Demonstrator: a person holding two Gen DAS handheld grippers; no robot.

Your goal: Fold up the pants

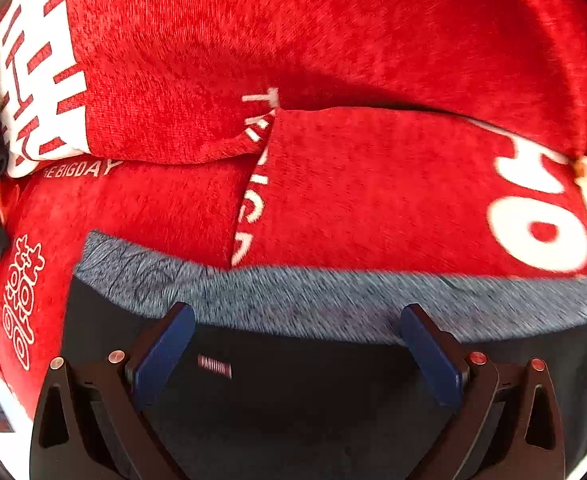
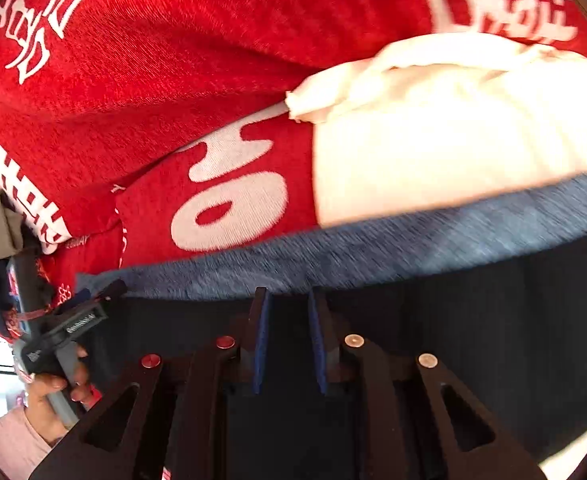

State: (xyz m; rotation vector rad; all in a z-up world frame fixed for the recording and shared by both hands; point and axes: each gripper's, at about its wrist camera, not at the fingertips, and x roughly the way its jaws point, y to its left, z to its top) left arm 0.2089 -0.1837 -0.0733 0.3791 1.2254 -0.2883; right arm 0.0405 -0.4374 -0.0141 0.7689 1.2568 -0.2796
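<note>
My left gripper [image 1: 293,352] hangs with its blue pads spread wide apart, nothing between them. Directly under and ahead of it lie the pants [image 1: 293,400], dark with a grey-blue waistband [image 1: 333,300] running across just past the fingertips. My right gripper [image 2: 289,340] has its pads drawn close with a narrow gap; whether they pinch any cloth I cannot tell. Beyond the waistband spreads a red blanket [image 2: 173,60] with white lettering, and a cream cloth [image 2: 453,140] ahead to its right.
</note>
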